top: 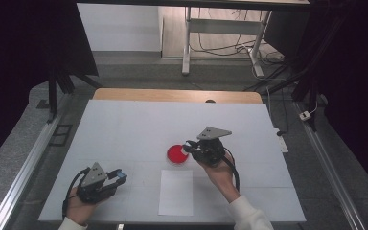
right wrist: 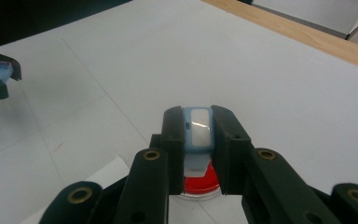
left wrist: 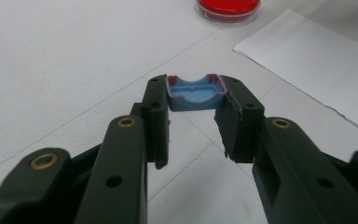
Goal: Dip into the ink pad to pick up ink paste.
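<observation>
The left claw (top: 119, 176), low at the left of the high view, is clamped on a blue cap (left wrist: 196, 94), hollow side up with a reddish rim. Right of it a white sheet (top: 176, 191) lies on the counter (top: 124, 129). At centre frame the right claw (top: 188, 148) grips a pale blue stick (right wrist: 198, 128) with a glossy white face, poised just above the red dish (top: 178, 154). This looks like the dipping step; next, I judge, the stick must go gently down into the dish.

A white paper sheet (top: 176, 192) lies flat on the white table cover (top: 124, 129). Toward 12 o'clock, a bare wooden table edge (top: 177, 95) borders the cover.
</observation>
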